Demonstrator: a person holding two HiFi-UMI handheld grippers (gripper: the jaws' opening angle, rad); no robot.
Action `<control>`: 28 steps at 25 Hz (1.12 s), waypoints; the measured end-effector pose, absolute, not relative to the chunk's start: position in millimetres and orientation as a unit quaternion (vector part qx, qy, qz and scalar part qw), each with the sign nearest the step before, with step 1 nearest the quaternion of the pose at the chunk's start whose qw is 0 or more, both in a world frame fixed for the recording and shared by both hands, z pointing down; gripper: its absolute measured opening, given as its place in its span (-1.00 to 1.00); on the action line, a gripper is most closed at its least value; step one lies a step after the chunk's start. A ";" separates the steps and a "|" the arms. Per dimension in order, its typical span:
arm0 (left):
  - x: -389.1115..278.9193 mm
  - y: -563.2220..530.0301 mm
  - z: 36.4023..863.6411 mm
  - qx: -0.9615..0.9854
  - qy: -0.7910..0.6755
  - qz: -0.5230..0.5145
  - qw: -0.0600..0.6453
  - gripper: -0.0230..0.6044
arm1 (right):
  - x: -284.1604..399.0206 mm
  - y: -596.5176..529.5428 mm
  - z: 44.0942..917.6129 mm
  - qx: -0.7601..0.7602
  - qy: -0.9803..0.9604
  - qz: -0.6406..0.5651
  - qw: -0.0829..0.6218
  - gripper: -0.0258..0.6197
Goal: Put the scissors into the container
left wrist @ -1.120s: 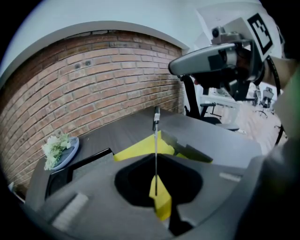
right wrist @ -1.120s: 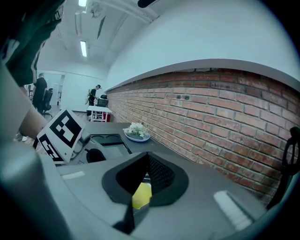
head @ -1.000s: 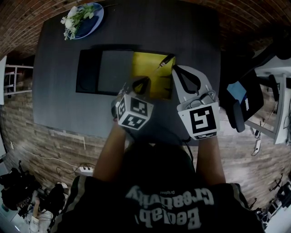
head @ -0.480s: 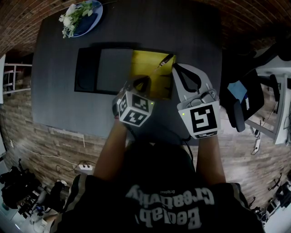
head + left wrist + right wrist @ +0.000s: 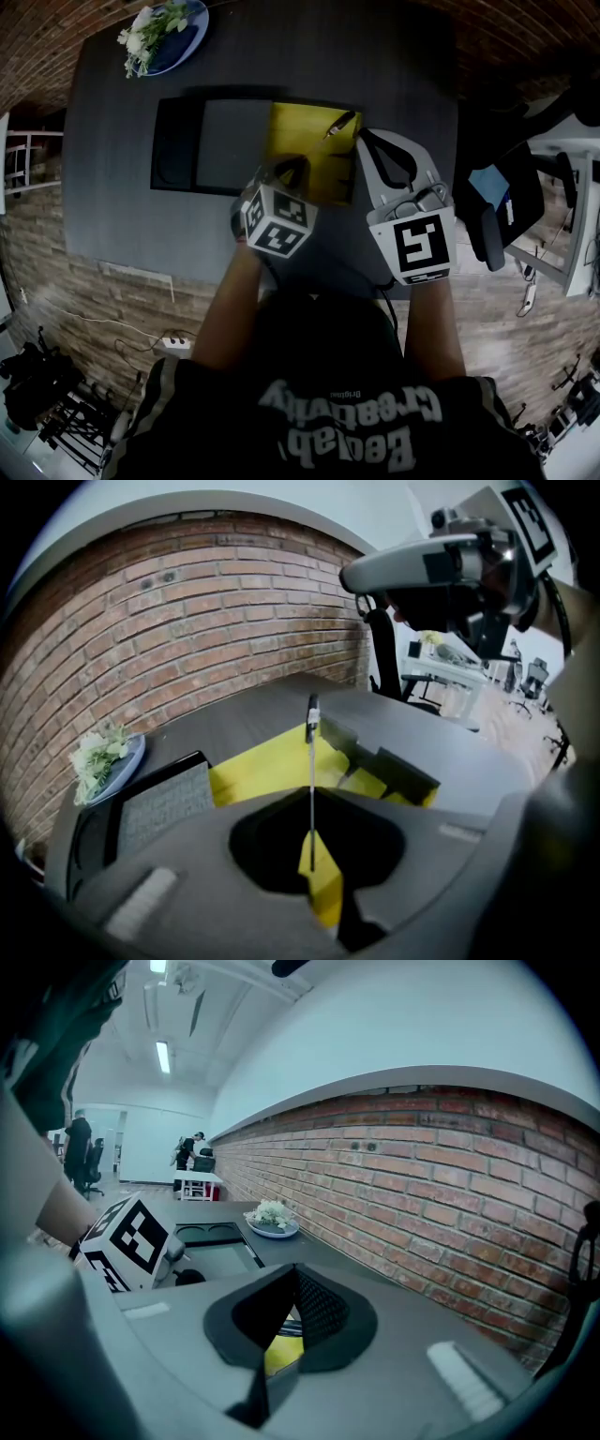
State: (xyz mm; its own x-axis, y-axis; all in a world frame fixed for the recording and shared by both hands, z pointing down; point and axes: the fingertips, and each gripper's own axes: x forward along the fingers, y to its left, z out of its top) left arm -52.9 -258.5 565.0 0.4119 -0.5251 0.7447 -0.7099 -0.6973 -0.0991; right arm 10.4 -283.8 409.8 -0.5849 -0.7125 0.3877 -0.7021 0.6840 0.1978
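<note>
Placing step, by the look of it: left tongs pinched shut on the scissors, seen edge-on, tip over the yellow end of the container. Next: lower into the container, then release. Right tongs closed, seemingly empty, beside the container. Pinch visible only in left gripper view; whole container only in head view.

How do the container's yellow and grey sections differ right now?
In the head view, the yellow section is the right end and the grey section the middle. The scissors, pinched by the left hand-held gripper, reach over the yellow section; the grey section lies bare. Both are flat rectangles in one dark-framed container.
</note>
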 end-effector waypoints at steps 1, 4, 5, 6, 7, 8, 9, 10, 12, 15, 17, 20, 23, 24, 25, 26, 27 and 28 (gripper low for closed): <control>-52.7 -258.7 566.2 0.831 -0.370 0.398 0.116 -0.88 | 10.8 -284.0 410.9 0.397 -0.890 -0.010 0.224 -0.90; -52.2 -258.6 569.8 0.828 -0.367 0.409 0.115 -0.88 | 11.1 -284.7 412.6 0.397 -0.890 -0.007 0.224 -0.90; -52.0 -258.7 570.8 0.827 -0.366 0.411 0.114 -0.88 | 11.1 -285.6 412.2 0.397 -0.890 -0.008 0.221 -0.90; -51.7 -258.8 571.8 0.826 -0.365 0.414 0.114 -0.88 | 11.2 -286.5 411.8 0.398 -0.891 -0.009 0.220 -0.90; -51.5 -258.8 572.9 0.825 -0.363 0.418 0.113 -0.88 | 11.4 -287.1 411.5 0.398 -0.891 -0.010 0.219 -0.90; -51.3 -258.5 573.8 0.824 -0.361 0.422 0.112 -0.88 | 11.5 -287.5 411.2 0.397 -0.891 -0.011 0.219 -0.90; -51.2 -258.1 574.7 0.823 -0.360 0.426 0.111 -0.88 | 11.5 -287.7 410.9 0.397 -0.891 -0.012 0.219 -0.90; -51.3 -257.8 575.6 0.821 -0.359 0.429 0.111 -0.88 | 11.5 -287.9 410.7 0.396 -0.891 -0.012 0.219 -0.90; -51.6 -258.0 577.4 0.818 -0.359 0.436 0.110 -0.88 | 11.8 -288.5 410.8 0.397 -0.891 -0.012 0.220 -0.90; -52.3 -258.5 580.9 0.813 -0.358 0.446 0.110 -0.88 | 12.7 -289.5 411.7 0.397 -0.891 -0.011 0.220 -0.90; -52.5 -258.5 582.7 0.809 -0.359 0.452 0.112 -0.88 | 14.0 -289.7 411.6 0.397 -0.891 -0.011 0.220 -0.90; -52.8 -259.1 584.8 0.803 -0.360 0.460 0.115 -0.88 | 16.1 -290.0 410.9 0.397 -0.891 -0.012 0.221 -0.90; -53.7 -260.0 587.5 0.799 -0.360 0.466 0.121 -0.88 | 17.6 -291.2 411.7 0.397 -0.891 -0.012 0.220 -0.90; -53.6 -260.0 588.2 0.798 -0.360 0.467 0.123 -0.88 | 18.6 -291.4 411.7 0.397 -0.891 -0.011 0.221 -0.90; -53.5 -259.7 589.1 0.797 -0.359 0.469 0.126 -0.88 | 19.8 -291.5 411.6 0.397 -0.891 -0.011 0.221 -0.90; -53.5 -259.5 590.2 0.795 -0.359 0.472 0.128 -0.88 | 21.0 -291.6 411.5 0.397 -0.891 -0.010 0.221 -0.90; -53.4 -259.3 591.3 0.794 -0.358 0.474 0.130 -0.88 | 21.9 -291.8 411.4 0.396 -0.891 -0.010 0.221 -0.90; -53.3 -259.4 592.0 0.793 -0.358 0.475 0.131 -0.88 | 22.7 -292.0 411.6 0.396 -0.891 -0.011 0.221 -0.90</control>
